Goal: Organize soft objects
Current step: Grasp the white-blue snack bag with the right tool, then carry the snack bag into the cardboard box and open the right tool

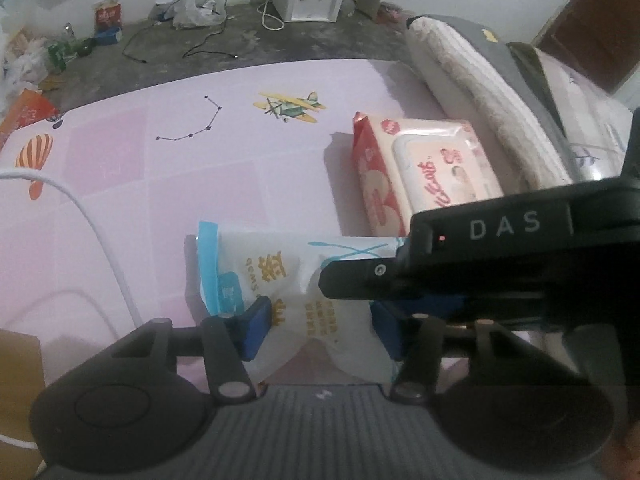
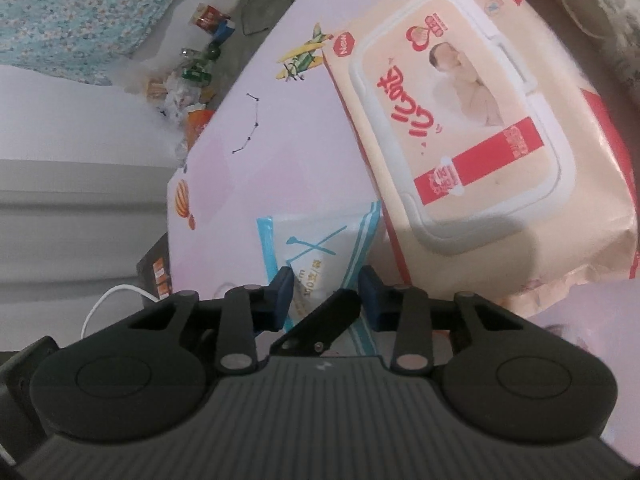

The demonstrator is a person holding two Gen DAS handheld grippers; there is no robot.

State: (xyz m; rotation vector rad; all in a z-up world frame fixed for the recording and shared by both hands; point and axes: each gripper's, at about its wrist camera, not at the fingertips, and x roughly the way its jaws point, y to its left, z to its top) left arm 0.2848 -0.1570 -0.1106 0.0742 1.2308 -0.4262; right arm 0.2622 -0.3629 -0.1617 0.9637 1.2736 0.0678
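Near the front edge of the pink mat (image 1: 168, 168), the left gripper (image 1: 316, 326) is pinching the middle of a small white-and-blue tissue pack (image 1: 280, 276), its blue pads denting the film on both sides, while the right gripper (image 2: 326, 300) is closing around the same pack's end; whether its pads are already pressing cannot be told, since part of the other tool is crossing between them. Both tools are crowding one soft packet, so, judging from this, they may be knocking together or tugging it apart, and the slick film may be slipping free if either lifts alone. Just beyond, a larger peach-and-red wet wipes pack (image 2: 480, 132) with a white flip lid is lying flat, touching or nearly touching the small one, toward the mat's right edge beside folded towels (image 1: 480, 92)
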